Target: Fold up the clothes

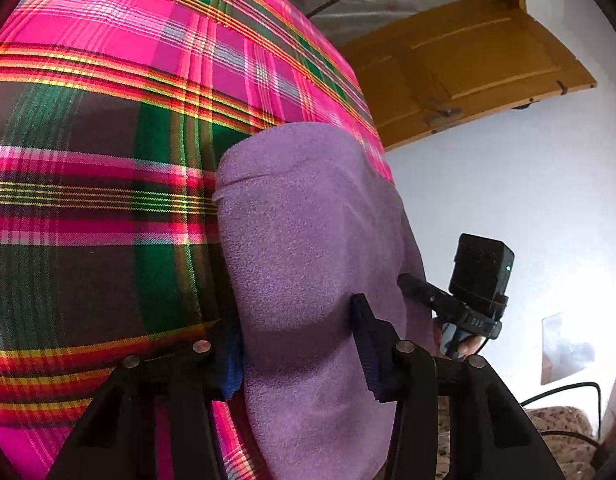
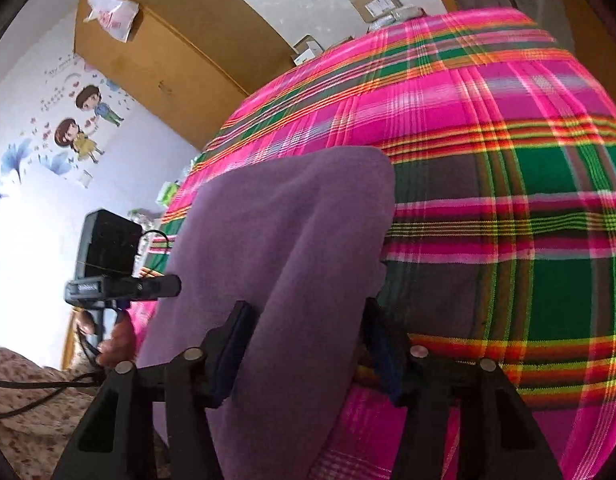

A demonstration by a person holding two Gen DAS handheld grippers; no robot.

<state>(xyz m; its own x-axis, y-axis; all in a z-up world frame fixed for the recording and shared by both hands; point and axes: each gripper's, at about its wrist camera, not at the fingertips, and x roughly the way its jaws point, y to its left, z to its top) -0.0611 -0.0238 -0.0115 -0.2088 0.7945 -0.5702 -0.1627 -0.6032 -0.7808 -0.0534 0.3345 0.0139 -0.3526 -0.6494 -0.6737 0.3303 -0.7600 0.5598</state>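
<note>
Purple fleece garment (image 1: 308, 248) clamped by left gripper (image 1: 296, 344) and right gripper (image 2: 304, 344) over pink plaid bedsheet (image 1: 108, 120); only the right view shows cartoon wall stickers (image 2: 80, 128).

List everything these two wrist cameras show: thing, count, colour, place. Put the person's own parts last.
purple garment: 1, lilac fleece, on the plaid sheet, between both grippers' fingers.
plaid sheet: 1, pink, green, red and yellow, spread beneath the garment.
wardrobe: 1, ochre wood, against the wall behind the sheet.
wall stickers: two cartoon figures with hearts and blue leaves, on the white wall.
cardboard boxes: several, brown and white, beyond the sheet's far edge.
floral cloth: 1, beige print, lower left corner of the right wrist view.
left gripper: 1, black, fingers astride the garment.
right gripper: 1, black, fingers astride the garment.
hand: 1, on the left gripper's handle.
</note>
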